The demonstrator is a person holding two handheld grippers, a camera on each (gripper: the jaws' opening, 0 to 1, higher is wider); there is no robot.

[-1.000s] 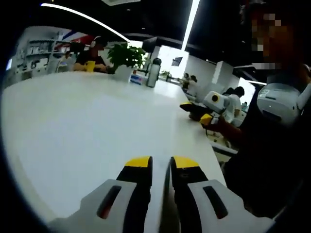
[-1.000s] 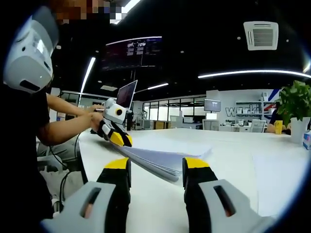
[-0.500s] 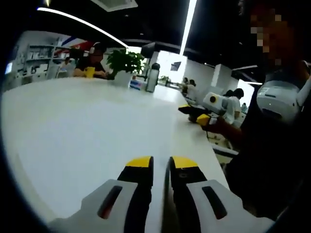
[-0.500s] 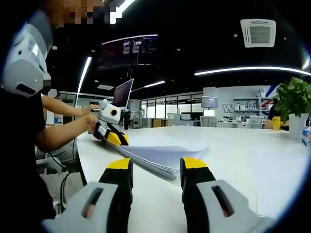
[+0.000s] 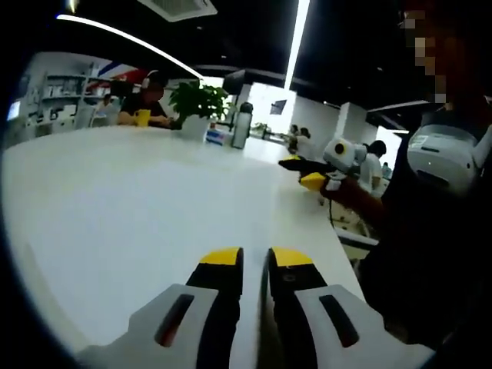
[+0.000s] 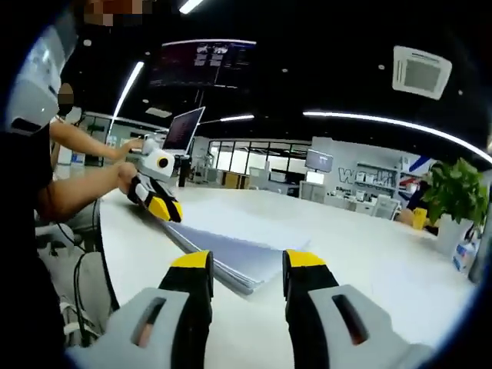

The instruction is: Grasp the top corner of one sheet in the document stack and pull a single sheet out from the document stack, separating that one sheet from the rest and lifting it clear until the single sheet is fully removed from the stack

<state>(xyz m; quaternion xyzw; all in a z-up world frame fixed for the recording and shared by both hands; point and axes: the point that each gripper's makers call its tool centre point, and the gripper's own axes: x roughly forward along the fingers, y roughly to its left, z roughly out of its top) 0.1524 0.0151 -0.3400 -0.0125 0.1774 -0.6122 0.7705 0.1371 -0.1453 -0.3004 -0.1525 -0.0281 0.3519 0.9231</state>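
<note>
Document stack (image 6: 231,257) lies flat on white table (image 6: 369,269), fanned sheets, near corner between right gripper (image 6: 240,265) jaws; jaws parted, nothing clamped. Left gripper (image 6: 165,209), seen in right gripper view, sits at stack's far corner; contact with paper cannot be told. In left gripper view, left gripper (image 5: 250,257) jaws nearly closed, narrow gap, grip on sheet cannot be told. Potted plant (image 5: 198,104) and bottle (image 5: 242,119) at table's far end

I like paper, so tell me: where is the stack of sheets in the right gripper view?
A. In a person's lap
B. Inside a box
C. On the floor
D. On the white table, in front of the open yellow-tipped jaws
D: the document stack lies on the white table ahead of the right hand-held gripper.
</note>
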